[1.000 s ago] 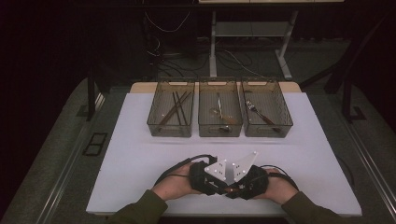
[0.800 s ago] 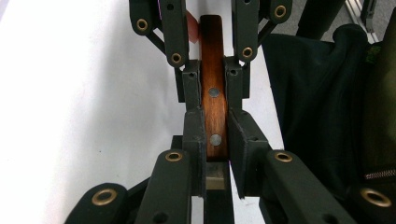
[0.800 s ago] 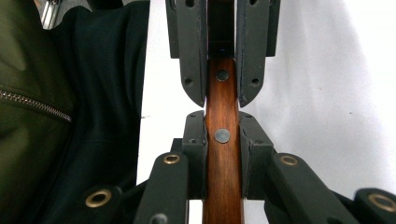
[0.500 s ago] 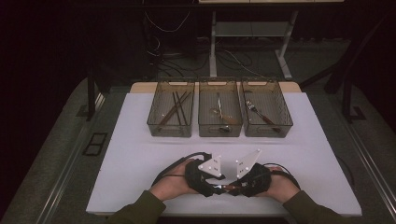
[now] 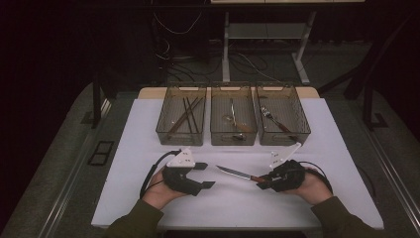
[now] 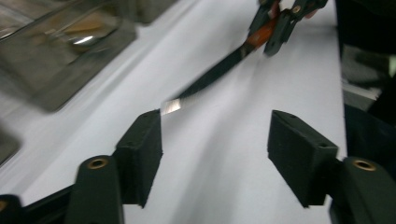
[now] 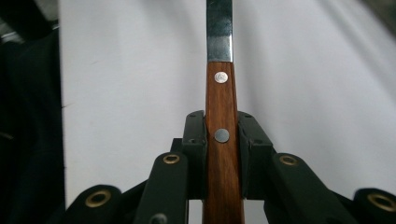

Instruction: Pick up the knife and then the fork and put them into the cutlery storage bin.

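Lower right of the high view, the right gripper [image 5: 261, 182] clamps a wooden-handled knife [image 5: 236, 173]; lower left, the left gripper [image 5: 205, 175] has its jaws apart.

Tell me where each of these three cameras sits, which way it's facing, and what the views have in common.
High view: above the person's side of the table, facing forward and down at three bins; forearms, both hands, left gripper and right gripper show.
Left gripper view: rides the left gripper, looking past its open jaws across the table at the knife.
Right gripper view: rides the right gripper, looking along the knife's wooden handle clamped in its jaws.
Shared: all three show the knife and white tabletop.
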A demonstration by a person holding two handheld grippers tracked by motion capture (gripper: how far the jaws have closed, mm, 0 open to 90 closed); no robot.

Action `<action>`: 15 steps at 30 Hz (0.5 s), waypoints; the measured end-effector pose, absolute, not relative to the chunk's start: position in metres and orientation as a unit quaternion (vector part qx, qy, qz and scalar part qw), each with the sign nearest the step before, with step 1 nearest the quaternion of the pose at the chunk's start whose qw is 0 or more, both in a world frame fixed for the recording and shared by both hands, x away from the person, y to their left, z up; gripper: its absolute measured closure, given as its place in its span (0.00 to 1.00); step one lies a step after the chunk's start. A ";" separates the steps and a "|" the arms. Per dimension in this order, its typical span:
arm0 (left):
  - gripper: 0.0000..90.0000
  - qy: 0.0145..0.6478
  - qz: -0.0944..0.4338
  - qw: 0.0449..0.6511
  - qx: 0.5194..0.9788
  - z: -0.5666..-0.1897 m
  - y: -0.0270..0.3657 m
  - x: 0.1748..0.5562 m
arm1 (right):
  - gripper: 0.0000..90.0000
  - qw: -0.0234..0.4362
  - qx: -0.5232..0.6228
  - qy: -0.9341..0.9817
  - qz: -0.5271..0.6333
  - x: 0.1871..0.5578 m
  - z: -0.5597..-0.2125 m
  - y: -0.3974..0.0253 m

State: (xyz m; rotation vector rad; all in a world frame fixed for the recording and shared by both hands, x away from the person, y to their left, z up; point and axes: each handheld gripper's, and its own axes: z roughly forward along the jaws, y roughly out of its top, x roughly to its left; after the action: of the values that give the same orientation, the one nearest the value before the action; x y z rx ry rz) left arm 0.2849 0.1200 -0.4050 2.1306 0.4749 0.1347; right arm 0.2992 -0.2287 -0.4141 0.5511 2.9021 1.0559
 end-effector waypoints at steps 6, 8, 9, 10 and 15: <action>0.25 0.226 0.079 0.454 0.858 -0.413 0.137 0.280 | 0.84 0.015 0.227 0.906 0.357 0.308 -0.400 -0.248; 0.21 0.238 0.084 0.455 0.854 -0.416 0.141 0.279 | 0.84 0.023 0.235 0.902 0.361 0.311 -0.396 -0.253; 0.20 0.241 0.084 0.454 0.853 -0.417 0.143 0.279 | 0.84 0.025 0.238 0.900 0.363 0.312 -0.393 -0.256; 0.19 0.245 0.081 0.455 0.852 -0.418 0.145 0.278 | 0.84 0.029 0.243 0.898 0.365 0.314 -0.391 -0.258; 0.14 0.262 0.091 0.448 0.850 -0.426 0.155 0.275 | 0.84 0.042 0.258 0.888 0.378 0.324 -0.377 -0.271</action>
State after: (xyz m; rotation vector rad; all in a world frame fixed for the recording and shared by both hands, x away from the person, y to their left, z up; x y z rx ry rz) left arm 0.2755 0.1545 -0.4258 2.1036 0.6494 0.2242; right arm 0.3238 -0.2713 -0.3771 0.7885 2.7181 1.1556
